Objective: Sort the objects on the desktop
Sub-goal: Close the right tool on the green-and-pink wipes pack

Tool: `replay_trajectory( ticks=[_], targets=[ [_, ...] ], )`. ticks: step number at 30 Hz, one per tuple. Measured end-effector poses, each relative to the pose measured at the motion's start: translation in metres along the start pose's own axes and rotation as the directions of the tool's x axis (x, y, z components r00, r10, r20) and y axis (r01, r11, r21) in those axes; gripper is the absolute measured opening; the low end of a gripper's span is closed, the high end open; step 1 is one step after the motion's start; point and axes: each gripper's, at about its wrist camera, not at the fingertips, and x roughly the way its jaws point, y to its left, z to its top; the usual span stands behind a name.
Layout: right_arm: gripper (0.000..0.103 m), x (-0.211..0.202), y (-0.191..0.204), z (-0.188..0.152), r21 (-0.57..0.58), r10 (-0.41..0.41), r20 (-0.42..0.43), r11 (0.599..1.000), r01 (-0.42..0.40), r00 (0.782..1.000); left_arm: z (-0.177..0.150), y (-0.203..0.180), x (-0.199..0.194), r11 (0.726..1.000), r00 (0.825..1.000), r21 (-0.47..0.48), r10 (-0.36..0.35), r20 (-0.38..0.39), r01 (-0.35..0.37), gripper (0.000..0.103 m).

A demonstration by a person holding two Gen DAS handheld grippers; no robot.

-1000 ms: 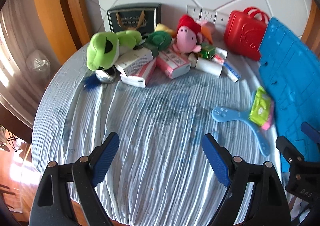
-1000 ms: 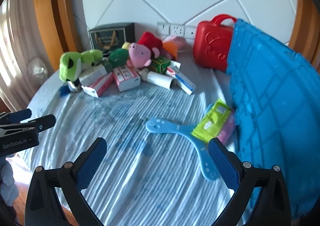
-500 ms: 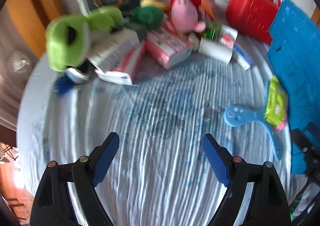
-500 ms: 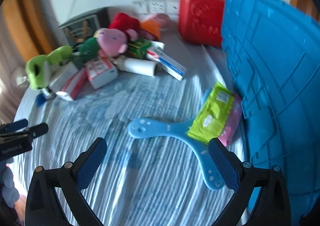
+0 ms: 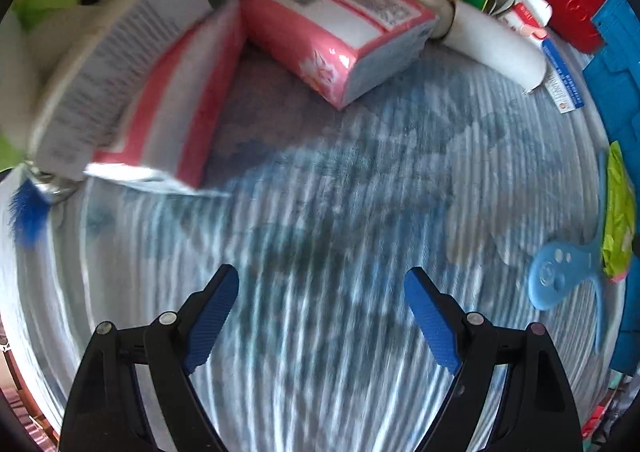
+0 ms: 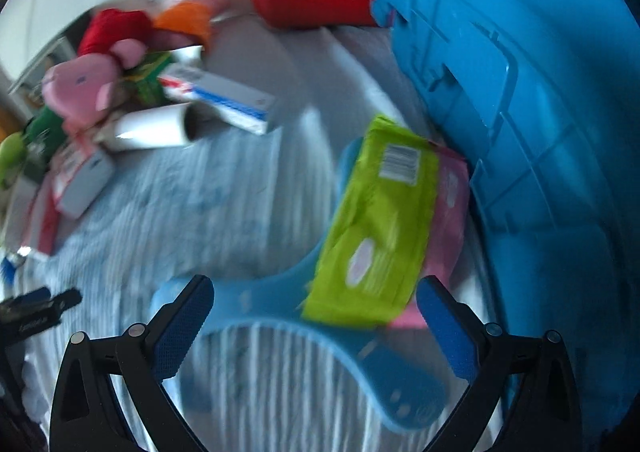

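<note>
Your toys at 10 o'clock are blurry; the green pack (image 6: 376, 220) sits at 12 o'clock between your wide-apart right gripper (image 6: 316, 316).

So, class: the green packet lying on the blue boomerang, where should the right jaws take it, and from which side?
Probably from above, across its narrow width. The green packet lies flat, propped on the blue boomerang and a pink packet, so its long edges are exposed. The right gripper is open over its near end.
</note>
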Motion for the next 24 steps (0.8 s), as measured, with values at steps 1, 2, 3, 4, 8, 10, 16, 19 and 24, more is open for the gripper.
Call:
replay_trajectory(
  ticks=[1, 2, 3, 4, 8, 10, 16, 19, 24],
  targets=[
    [0.103, 0.010, -0.004, 0.005, 0.011, -0.007, -0.010, 1.000, 0.008, 1.000, 0.000, -0.002, 0.000, 1.000, 1.000, 0.007, 0.014, 0.018, -0.014, 0.087],
    [0.103, 0.017, -0.006, 0.008, 0.020, -0.007, -0.016, 1.000, 0.007, 1.000, 0.000, -0.005, 0.001, 0.999, 0.999, 0.020, 0.029, 0.028, -0.030, 0.091],
    [0.103, 0.023, -0.008, 0.011, 0.028, -0.008, -0.019, 1.000, 0.008, 1.000, 0.000, -0.006, 0.002, 0.999, 0.999, 0.020, 0.026, 0.031, -0.027, 0.094],
    [0.103, 0.028, -0.009, 0.013, 0.034, -0.011, -0.022, 0.999, 0.011, 1.000, 0.000, -0.006, 0.004, 1.000, 0.999, 0.017, 0.025, 0.034, -0.026, 0.100],
    [0.099, 0.050, -0.018, 0.019, 0.054, -0.059, -0.030, 0.997, 0.061, 0.998, -0.010, -0.007, 0.003, 0.999, 0.996, 0.033, 0.024, 0.087, -0.027, 0.103],
    [0.093, 0.052, -0.018, 0.019, 0.044, -0.081, -0.022, 0.996, 0.082, 0.996, -0.016, -0.007, 0.001, 0.999, 0.992, 0.044, 0.020, 0.124, -0.025, 0.103],
    [0.059, 0.041, -0.021, 0.007, 0.012, -0.125, -0.003, 0.992, 0.125, 0.992, -0.026, -0.007, -0.008, 0.998, 0.989, 0.058, 0.007, 0.147, -0.016, 0.092],
    [0.055, 0.032, -0.022, -0.004, 0.007, -0.081, -0.015, 0.997, 0.081, 0.997, -0.030, -0.012, -0.022, 0.994, 0.984, 0.075, -0.088, 0.152, 0.077, 0.078],
    [0.057, 0.016, -0.027, -0.031, 0.016, -0.080, -0.019, 0.997, 0.080, 0.997, -0.035, -0.070, -0.053, 0.954, 0.962, 0.274, -0.179, 0.206, 0.119, 0.078]
  ],
)
